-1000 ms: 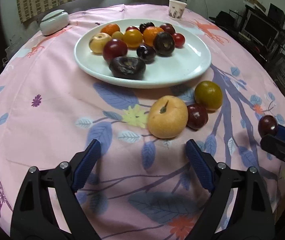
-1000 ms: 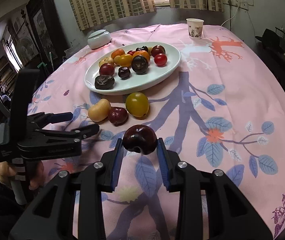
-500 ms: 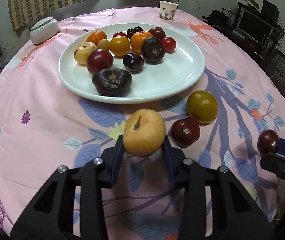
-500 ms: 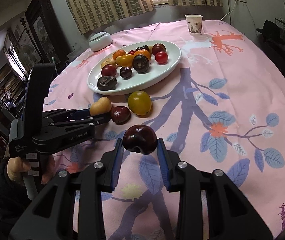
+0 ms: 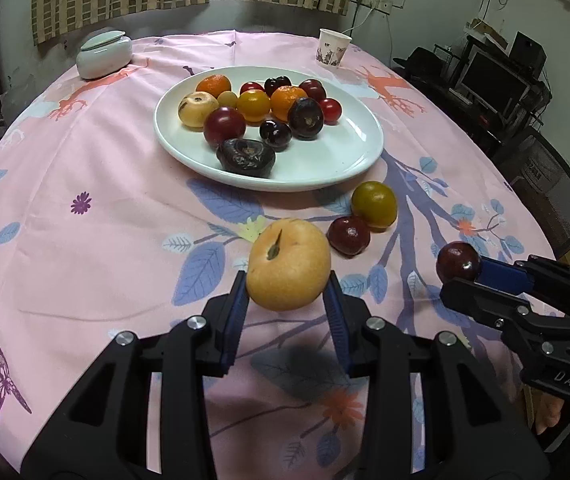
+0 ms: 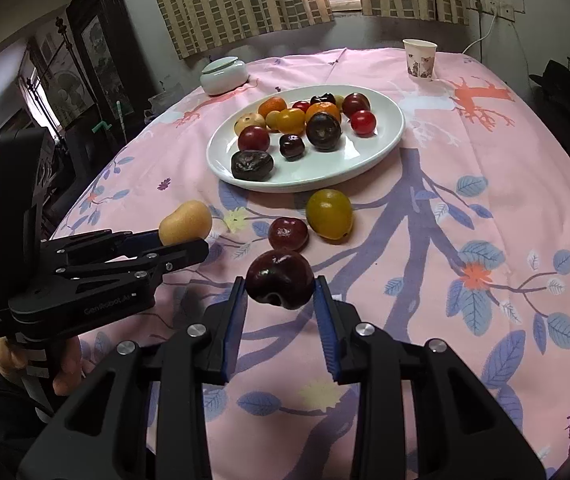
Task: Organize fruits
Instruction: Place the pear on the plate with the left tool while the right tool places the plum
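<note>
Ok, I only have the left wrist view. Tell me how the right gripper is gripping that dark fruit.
Observer: The right gripper has both blue pads pressed on opposite sides of the dark red fruit.
Operator: Now check my pear from the side.
Observer: The yellow pear sits at the very tips of the left gripper, most of it beyond them.
Operator: Report what's holding that gripper.
Observer: A bare hand wraps around its handle underneath.

Both tongs, left and right, clamped, angled downward.
</note>
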Available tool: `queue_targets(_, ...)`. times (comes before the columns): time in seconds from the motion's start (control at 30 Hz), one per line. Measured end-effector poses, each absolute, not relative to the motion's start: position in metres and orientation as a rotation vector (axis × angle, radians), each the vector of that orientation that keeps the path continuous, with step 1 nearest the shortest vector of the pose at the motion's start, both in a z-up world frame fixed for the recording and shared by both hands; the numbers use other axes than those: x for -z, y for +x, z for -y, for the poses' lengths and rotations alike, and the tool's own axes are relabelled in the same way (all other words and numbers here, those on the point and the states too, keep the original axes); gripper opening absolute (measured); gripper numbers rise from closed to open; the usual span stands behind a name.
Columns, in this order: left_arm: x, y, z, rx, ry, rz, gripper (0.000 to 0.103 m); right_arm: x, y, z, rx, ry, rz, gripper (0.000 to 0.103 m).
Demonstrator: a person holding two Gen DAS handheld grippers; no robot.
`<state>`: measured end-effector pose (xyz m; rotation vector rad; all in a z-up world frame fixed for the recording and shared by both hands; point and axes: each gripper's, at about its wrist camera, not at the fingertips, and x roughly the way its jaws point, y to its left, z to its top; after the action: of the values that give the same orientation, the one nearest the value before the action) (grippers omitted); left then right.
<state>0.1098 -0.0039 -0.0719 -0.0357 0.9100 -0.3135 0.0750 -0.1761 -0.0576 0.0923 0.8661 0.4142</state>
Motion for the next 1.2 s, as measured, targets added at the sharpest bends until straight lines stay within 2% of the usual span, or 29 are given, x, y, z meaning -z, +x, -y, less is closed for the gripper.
queue_targets(0.37, 0.061, 0.109, -0.013, 0.304, -0.051, -0.904, 0.038, 0.052, 0.077, 0.166, -0.424, 0.061, -0.868, 0.034)
queue_targets(0.63, 0.012, 0.167, -0.041, 0.275, -0.047, -0.838, 0.038, 0.025, 0.142, 0.167, -0.415, -0.059, -0.854, 0.034)
queue_targets(0.97, 0.043, 0.247, -0.042, 0.213, -0.069, -0.925, 0.038, 0.054, 0.247, 0.188, -0.283, -0.041, -0.911, 0.034)
queue_targets(1.2, 0.06, 0.265, -0.043, 0.207, -0.087, -0.962, 0.038, 0.062, 0.267, 0.179, -0.301, -0.054, -0.925, 0.034)
